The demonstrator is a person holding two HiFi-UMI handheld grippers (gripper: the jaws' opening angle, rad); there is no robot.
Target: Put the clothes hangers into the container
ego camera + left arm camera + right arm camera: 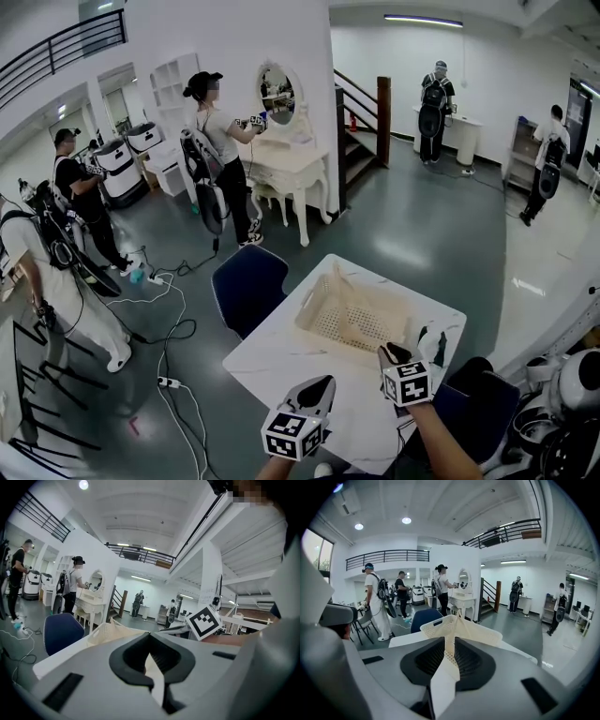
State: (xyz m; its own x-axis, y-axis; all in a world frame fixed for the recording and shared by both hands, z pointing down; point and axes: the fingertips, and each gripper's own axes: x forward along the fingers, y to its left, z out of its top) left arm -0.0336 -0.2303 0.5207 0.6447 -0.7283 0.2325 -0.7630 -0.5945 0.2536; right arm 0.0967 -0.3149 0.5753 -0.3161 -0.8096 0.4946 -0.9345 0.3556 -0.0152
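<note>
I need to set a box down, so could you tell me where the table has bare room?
The table is bare left of the basket, toward the blue chair, down to the left gripper. It is crowded at the basket's near corner, where the right gripper grips its rim.

The head view looks steeply down on the worktop (281, 354) from above its near edge, with the basket (315, 306) at centre. Both gripper views sit low and close, facing across the worktop. All three share the basket and, at its 10 o'clock, the blue chair (248, 286).
</note>
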